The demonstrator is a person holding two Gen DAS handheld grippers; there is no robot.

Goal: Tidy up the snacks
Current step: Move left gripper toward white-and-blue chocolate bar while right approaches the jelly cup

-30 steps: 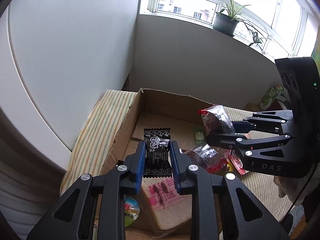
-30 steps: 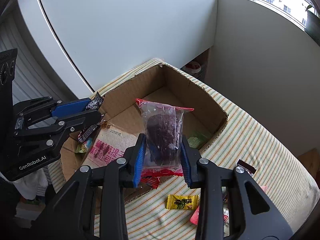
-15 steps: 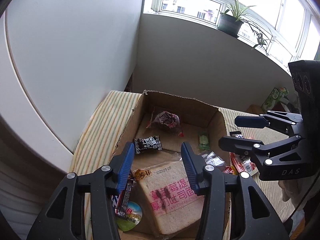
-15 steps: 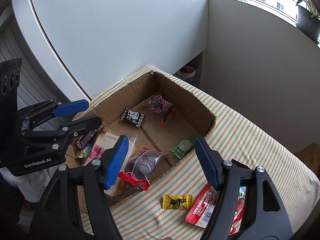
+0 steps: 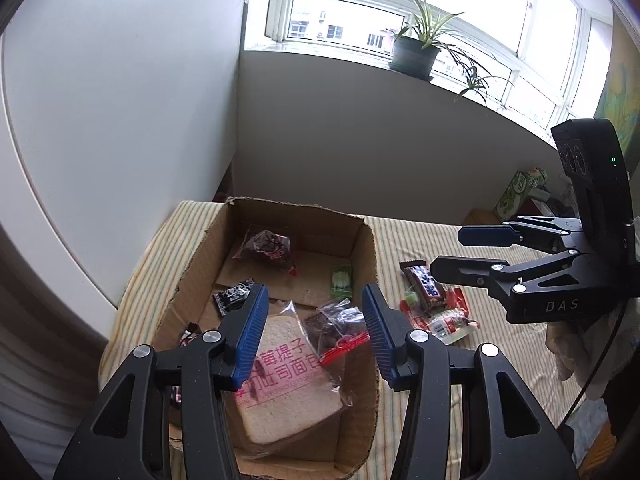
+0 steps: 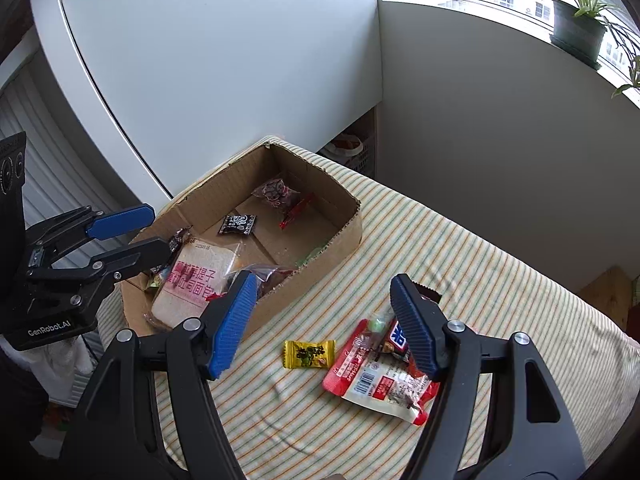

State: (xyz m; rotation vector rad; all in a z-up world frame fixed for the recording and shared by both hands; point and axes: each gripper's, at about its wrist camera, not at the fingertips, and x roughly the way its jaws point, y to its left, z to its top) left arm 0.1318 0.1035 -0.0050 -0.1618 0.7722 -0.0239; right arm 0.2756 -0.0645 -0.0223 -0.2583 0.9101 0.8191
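A cardboard box [image 5: 364, 248] [image 6: 344, 236] stands on the striped cloth. In it lie a bagged bread slice [image 5: 284, 384] [image 6: 192, 284], a black packet [image 5: 232, 296] [image 6: 238, 225], two clear bags of dark snacks [image 5: 266, 245] [image 5: 332, 324] and a green candy [image 5: 341, 280]. My left gripper [image 5: 314, 332] is open and empty above the box. My right gripper [image 6: 324, 320] is open and empty above the cloth, right of the box. Under it lie a yellow candy [image 6: 309, 354], a red and white packet [image 6: 380, 380] and a chocolate bar [image 5: 424, 282].
A white cabinet wall [image 6: 200, 60] rises behind the box. A potted plant [image 5: 414, 54] stands on the window sill. A green carton [image 5: 516, 192] sits past the cloth's far right edge. The cloth [image 6: 500, 300] runs on to the right of the loose snacks.
Both grippers have opened. The black packet and one clear snack bag now lie in the box. Both grippers have drawn back and up, the right one away from the box.
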